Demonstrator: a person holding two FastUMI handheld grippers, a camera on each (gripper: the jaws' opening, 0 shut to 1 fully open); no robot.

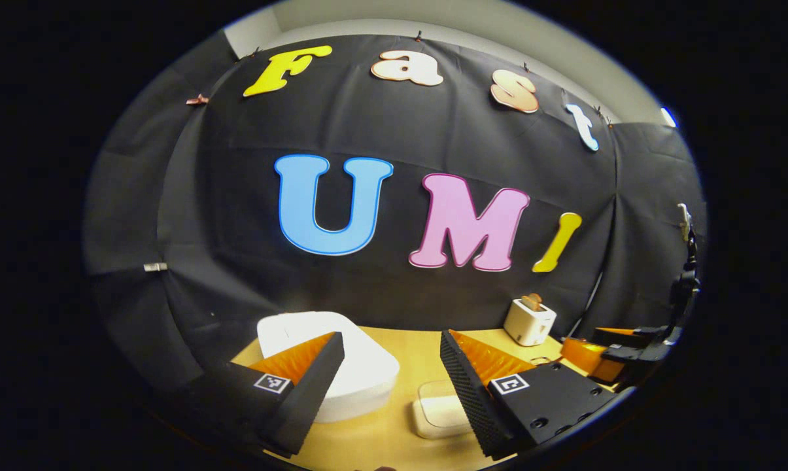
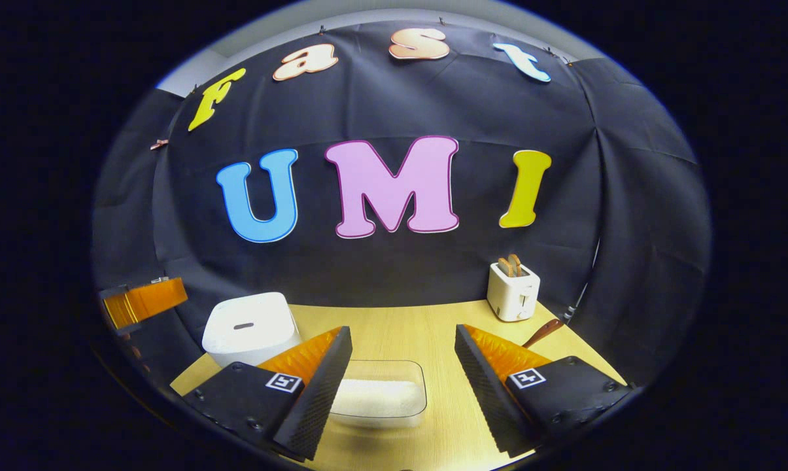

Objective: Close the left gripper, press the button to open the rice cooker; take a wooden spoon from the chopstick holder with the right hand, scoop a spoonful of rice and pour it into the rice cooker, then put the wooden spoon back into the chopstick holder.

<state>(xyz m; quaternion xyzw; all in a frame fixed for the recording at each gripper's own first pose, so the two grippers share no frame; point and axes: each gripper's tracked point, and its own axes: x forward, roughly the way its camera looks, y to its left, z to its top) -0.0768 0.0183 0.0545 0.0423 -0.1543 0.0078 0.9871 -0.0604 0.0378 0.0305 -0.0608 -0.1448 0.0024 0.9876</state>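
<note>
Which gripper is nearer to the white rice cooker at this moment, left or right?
Left. The left gripper hangs just above the rice cooker, its own left finger over the lid. The right gripper is farther right, over the clear rice container.

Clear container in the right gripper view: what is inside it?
The clear container on the wooden table holds a low heap of white rice. The right gripper's near finger covers its left end, so that part stays unseen.

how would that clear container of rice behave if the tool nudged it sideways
The clear shallow plastic container of white rice is low and wide, so it probably slides rather than tips. The smooth pale wooden table likely gives little grip. Loose grains could shift or spill.
</note>
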